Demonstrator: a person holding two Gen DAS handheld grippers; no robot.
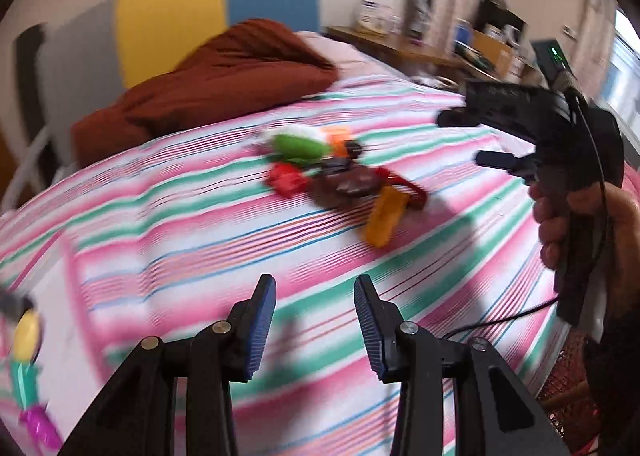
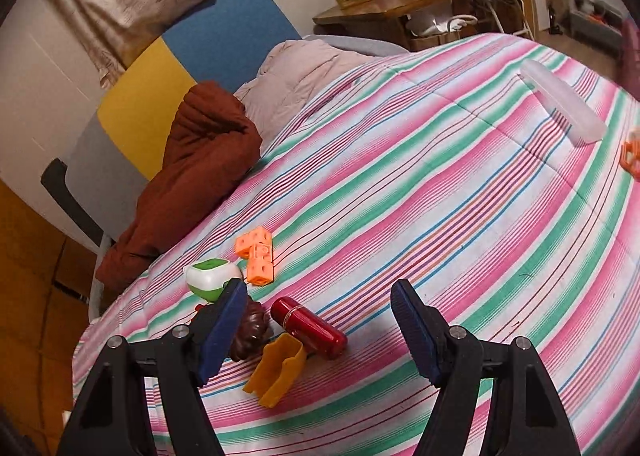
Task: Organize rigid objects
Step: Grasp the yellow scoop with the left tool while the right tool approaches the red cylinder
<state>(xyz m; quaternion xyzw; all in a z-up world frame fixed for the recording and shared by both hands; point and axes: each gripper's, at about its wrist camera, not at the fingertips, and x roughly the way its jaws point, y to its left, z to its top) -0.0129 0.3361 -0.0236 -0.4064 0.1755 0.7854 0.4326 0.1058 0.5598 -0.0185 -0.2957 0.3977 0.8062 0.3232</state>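
Small rigid objects lie clustered on the striped bedspread [image 2: 460,215]: a red cylinder [image 2: 308,327], a yellow-orange clip piece [image 2: 276,372], a brown knobbly piece [image 2: 250,330], a green-and-white container [image 2: 212,276] and orange cube blocks [image 2: 258,254]. My right gripper [image 2: 320,330] is open and empty just above the cluster. The left wrist view is blurred; the cluster [image 1: 340,171] sits ahead of my open, empty left gripper [image 1: 316,330], with the right gripper [image 1: 472,139] at the right.
A translucent white case [image 2: 564,103] and an orange piece [image 2: 632,157] lie far right. A colourful toy figure [image 1: 28,368] sits at the left edge. A brown blanket [image 2: 192,175] and pink quilt [image 2: 304,75] lie by the headboard. A desk [image 2: 392,7] stands behind.
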